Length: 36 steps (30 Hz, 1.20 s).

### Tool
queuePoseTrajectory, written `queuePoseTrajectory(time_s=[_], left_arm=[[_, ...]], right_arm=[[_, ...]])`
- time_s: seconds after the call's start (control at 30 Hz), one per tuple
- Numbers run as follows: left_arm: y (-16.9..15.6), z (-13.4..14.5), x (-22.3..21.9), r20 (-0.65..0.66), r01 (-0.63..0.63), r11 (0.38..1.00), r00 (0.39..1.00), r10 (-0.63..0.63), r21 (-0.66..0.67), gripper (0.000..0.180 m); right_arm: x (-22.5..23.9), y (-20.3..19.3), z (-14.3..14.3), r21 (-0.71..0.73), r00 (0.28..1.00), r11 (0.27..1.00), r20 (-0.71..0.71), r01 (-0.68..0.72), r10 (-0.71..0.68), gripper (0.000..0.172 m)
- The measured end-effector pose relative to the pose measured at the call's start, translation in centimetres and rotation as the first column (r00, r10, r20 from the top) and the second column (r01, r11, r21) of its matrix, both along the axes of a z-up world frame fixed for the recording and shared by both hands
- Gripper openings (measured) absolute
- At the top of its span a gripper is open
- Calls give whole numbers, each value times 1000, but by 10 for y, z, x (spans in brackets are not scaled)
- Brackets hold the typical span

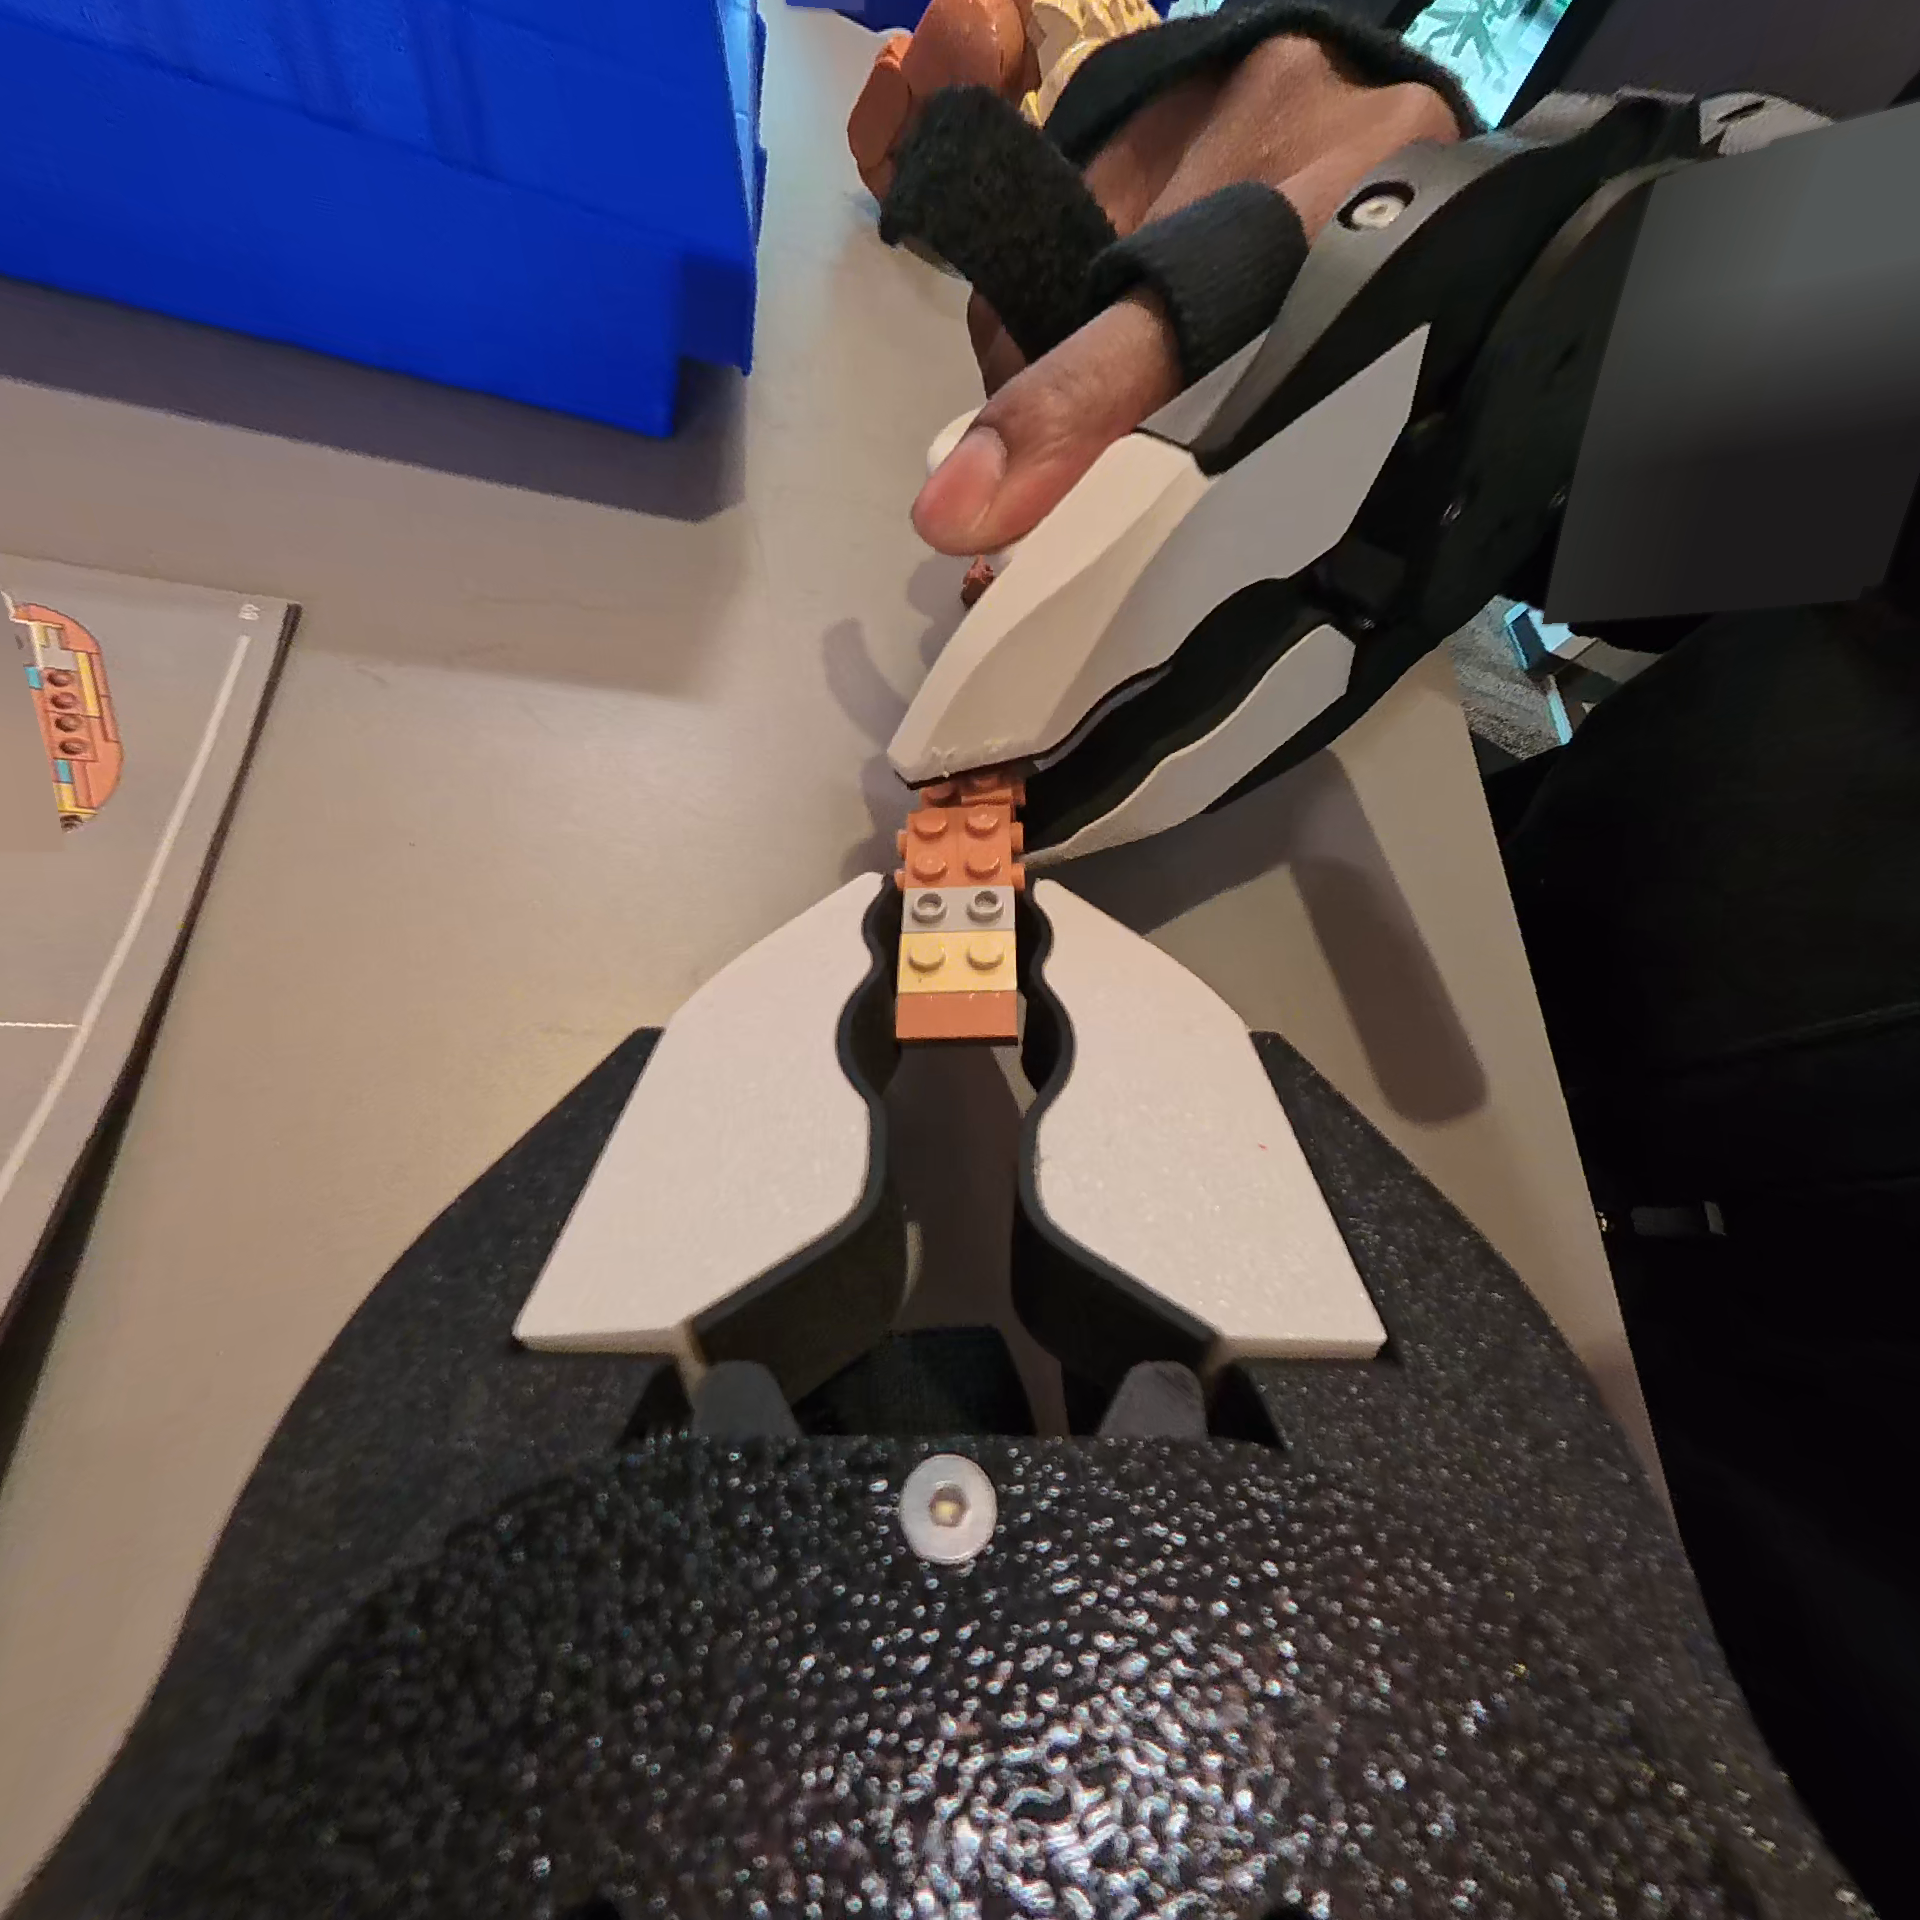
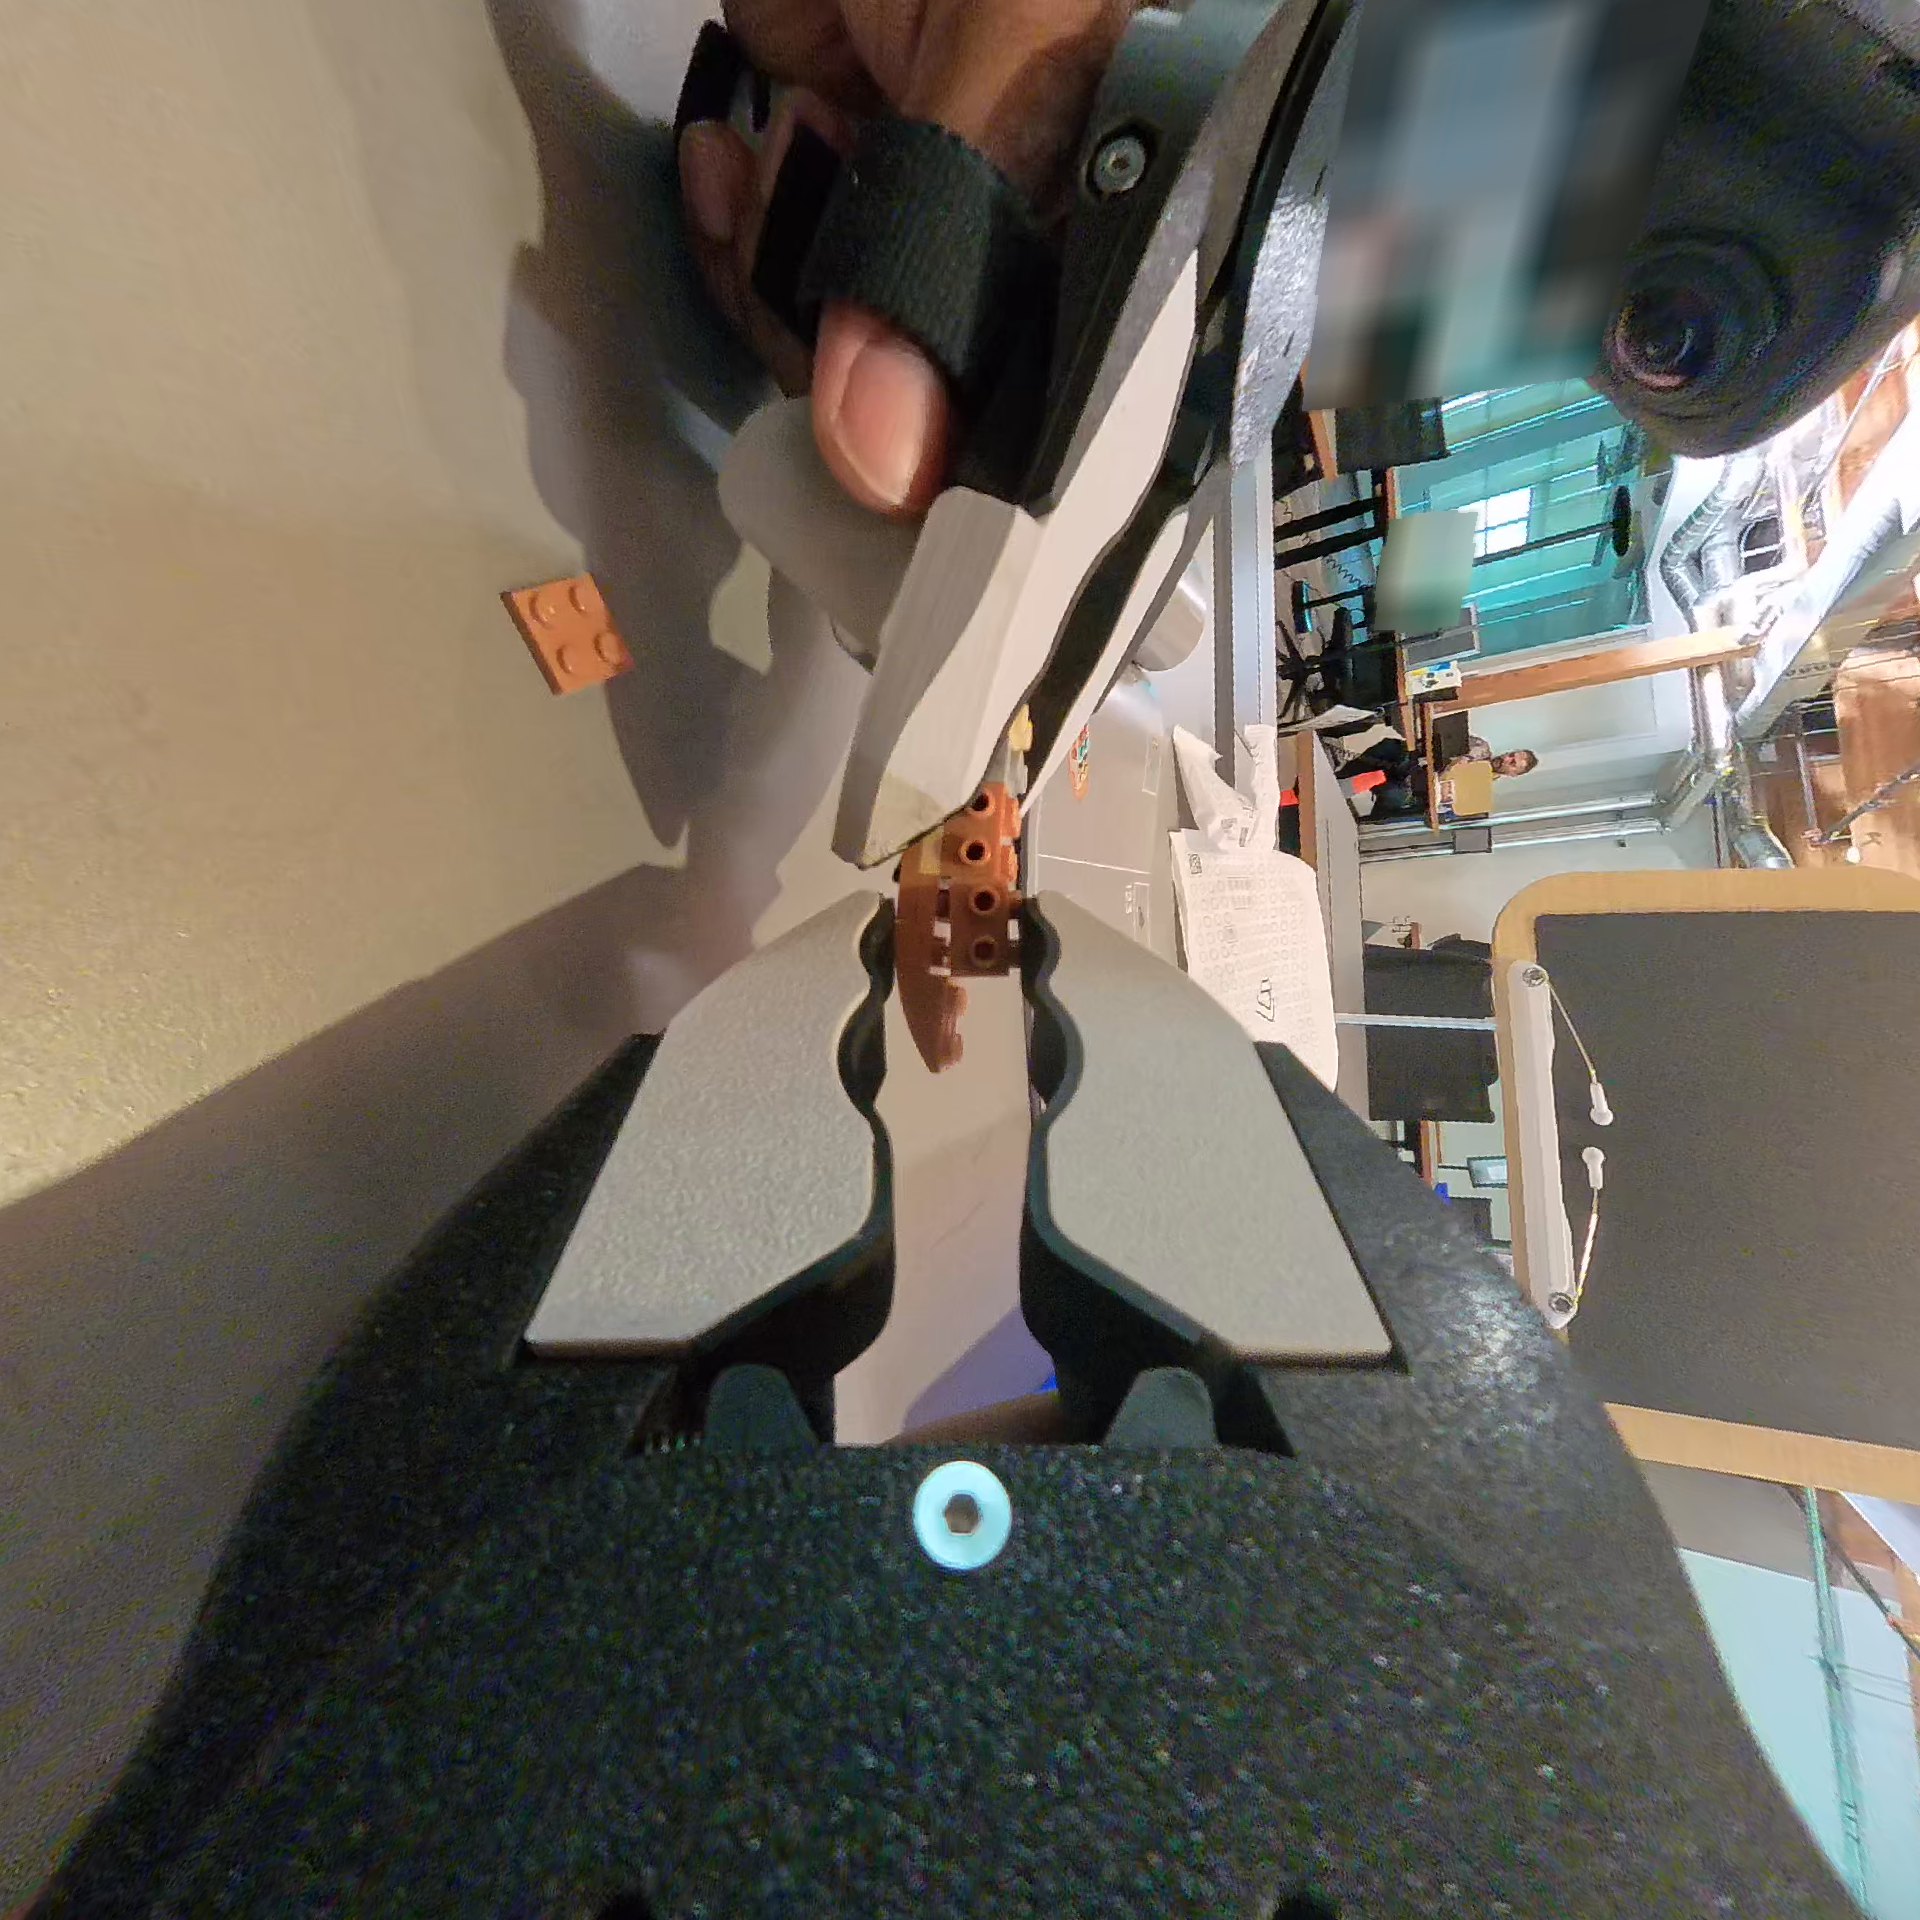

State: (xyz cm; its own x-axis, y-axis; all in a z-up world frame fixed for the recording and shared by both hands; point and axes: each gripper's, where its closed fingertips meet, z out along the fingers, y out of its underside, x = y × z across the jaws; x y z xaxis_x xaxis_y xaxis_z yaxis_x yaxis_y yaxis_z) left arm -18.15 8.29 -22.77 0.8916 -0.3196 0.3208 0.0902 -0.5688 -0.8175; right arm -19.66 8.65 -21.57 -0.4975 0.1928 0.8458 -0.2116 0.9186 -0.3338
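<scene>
Left wrist view: the left gripper (image 1: pixel 961 966) has its 2 fingers closed on a small brick assembly (image 1: pixel 961 904), a strip 2 studs wide with a brown end plate nearest the camera, then a tan row, a grey row and orange-brown rows beyond. The black pads press its long sides. At 12 o'clock from those fingertips, the right gripper (image 1: pixel 971 805) comes in from 2 o'clock, held by a hand (image 1: pixel 1091 343) in black straps, and its white fingers (image 1: pixel 997 686) clamp the far orange-brown end of the same assembly. Both grippers hold the piece above the grey table (image 1: pixel 468 935). A blue bin (image 1: pixel 364 187) sits at 10 o'clock, a printed booklet (image 1: pixel 114 831) at 9 o'clock, and a brown and cream model (image 1: pixel 966 73) stands at 12 o'clock behind the hand.

From the right wrist view, the right gripper's own pads (image 2: pixel 881 956) pinch a curved brown piece and a brown brick with round holes, both part of the assembly, while the left gripper's finger (image 2: pixel 966 686) bears on it from 12 o'clock. A loose brown 2-by-2 plate (image 2: pixel 566 632) lies on the table at 10 o'clock, well apart from both grippers.

By my reading, the step in hand is a 2-handed press or adjustment of the assembly, each end gripped. Any further handling would call for steady, opposed pressure along the strip so that the stacked rows do not shear apart.
</scene>
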Motion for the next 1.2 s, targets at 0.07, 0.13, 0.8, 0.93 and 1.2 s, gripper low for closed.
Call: queuePoseTrajectory(time_s=[0.07,0.13,0.8,0.93,1.2], left_arm=[[0,1,0,8,1,1000,1000,-1,5,20],[1,3,0,16,-1,1000,1000,1,14,20],[-3,8,-6,-31,13,999,999,-12,38,19],[-18,4,-21,-91,26,999,995,-29,-37,19],[-24,-33,-30,-320,-4,981,945,-59,-193,20]], right_arm=[[1,-1,1,-4,1000,1000,3,-2,2,24],[1,-1,1,-5,1000,1000,2,-1,1,27],[0,16,16,-30,999,999,-17,37,-37,31],[0,31,9,-80,988,990,118,113,-103,27],[0,25,-17,-76,953,986,278,149,-123,27]])
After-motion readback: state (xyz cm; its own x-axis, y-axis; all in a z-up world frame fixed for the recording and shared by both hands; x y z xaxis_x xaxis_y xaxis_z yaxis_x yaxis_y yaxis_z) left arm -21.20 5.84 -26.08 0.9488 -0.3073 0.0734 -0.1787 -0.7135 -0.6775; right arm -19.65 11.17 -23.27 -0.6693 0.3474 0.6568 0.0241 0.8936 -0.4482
